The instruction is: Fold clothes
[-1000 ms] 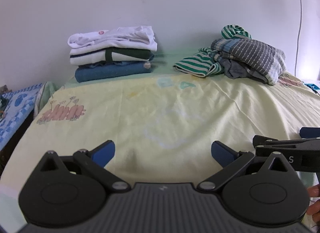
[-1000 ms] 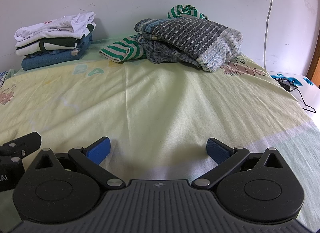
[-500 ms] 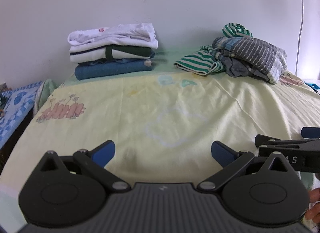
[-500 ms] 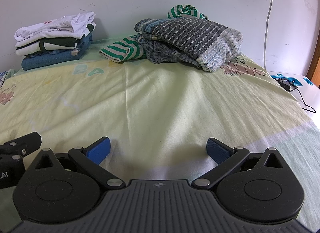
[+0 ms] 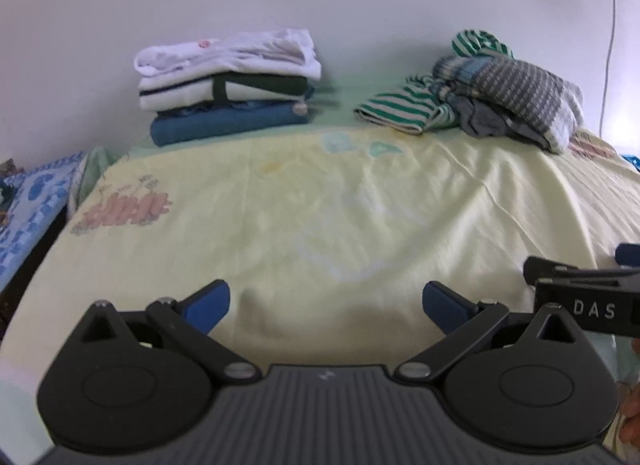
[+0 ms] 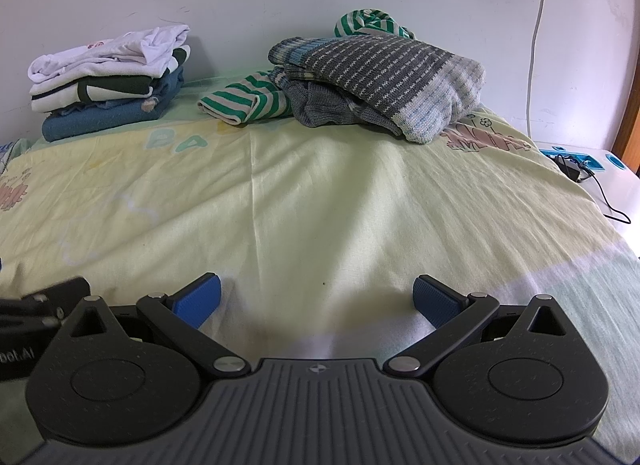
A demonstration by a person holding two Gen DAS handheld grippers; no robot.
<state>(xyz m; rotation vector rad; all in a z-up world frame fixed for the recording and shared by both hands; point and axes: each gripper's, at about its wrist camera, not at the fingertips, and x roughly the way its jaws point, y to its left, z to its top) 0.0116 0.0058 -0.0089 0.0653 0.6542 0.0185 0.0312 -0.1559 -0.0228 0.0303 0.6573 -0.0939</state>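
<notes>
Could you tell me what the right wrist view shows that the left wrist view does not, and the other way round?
Only the right wrist view shows the black charger and cable on the white surface beside the bed, and a wooden edge at far right. Only the left wrist view shows the blue patterned cloth off the bed's left side. Both show the folded stack, the unfolded pile with a striped grey sweater on top, the yellow bedsheet, and open grippers: left gripper, right gripper.
</notes>
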